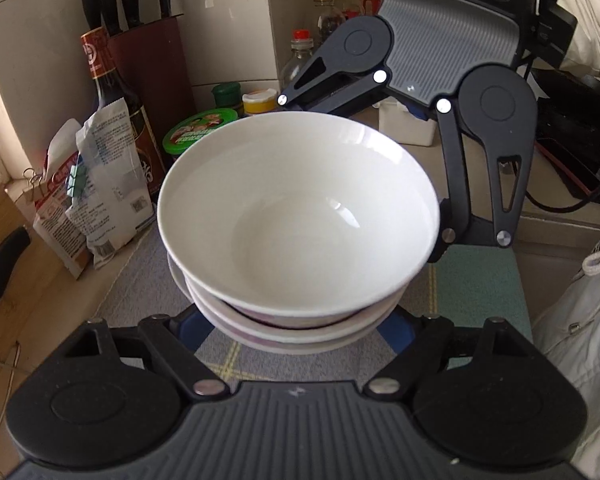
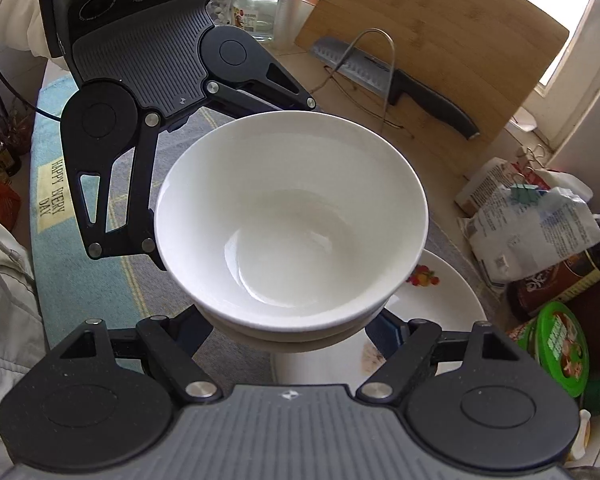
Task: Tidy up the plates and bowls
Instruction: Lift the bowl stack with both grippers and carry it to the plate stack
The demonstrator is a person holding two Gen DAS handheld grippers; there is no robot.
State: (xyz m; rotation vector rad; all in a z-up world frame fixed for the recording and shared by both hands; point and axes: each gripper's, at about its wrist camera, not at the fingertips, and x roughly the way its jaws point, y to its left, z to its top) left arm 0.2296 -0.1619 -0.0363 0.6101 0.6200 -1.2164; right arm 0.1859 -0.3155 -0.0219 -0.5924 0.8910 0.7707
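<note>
Opposed close downward views, shared bowl stack

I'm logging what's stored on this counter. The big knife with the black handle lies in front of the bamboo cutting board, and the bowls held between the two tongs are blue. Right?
Not quite. The bowls are white, not blue, as both wrist views show. The rest holds: in the right wrist view the knife lies in front of the bamboo cutting board, and the left tongs and right tongs hold the stack.
</note>
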